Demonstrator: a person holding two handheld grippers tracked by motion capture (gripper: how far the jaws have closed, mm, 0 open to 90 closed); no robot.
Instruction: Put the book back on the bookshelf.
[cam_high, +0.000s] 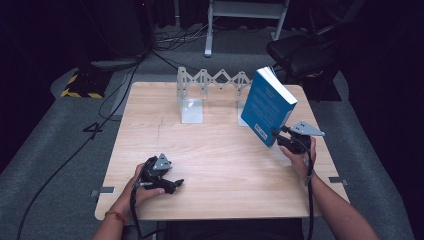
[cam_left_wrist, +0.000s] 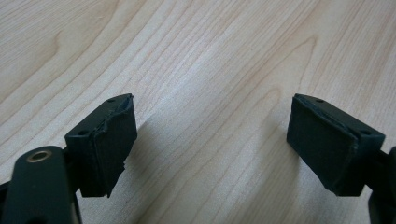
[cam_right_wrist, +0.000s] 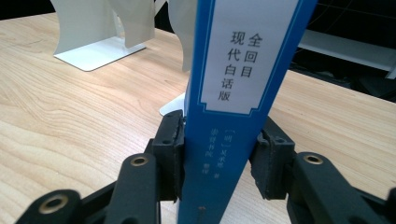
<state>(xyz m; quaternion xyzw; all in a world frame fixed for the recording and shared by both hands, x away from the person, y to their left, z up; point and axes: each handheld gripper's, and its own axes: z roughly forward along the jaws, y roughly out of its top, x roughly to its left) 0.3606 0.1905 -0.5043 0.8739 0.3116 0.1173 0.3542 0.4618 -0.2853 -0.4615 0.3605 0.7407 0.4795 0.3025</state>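
The right tool (cam_right_wrist: 219, 163) pinches the spine of a thick blue paperback book (cam_right_wrist: 243, 93), both pads pressed on its lower end. The book tilts above the pale wooden table (cam_high: 220, 170) at its two o'clock edge, just before the white metal accordion book rack (cam_high: 200, 90) at twelve. It looks stiff but heavy and glossy, so a low spine grip may let it swing. The left tool (cam_left_wrist: 210, 140) rests spread and empty at seven o'clock.

light: table (cam_high: 220, 165) brightly lit, surroundings dark | shadows: soft | blur: close foreground slightly soft
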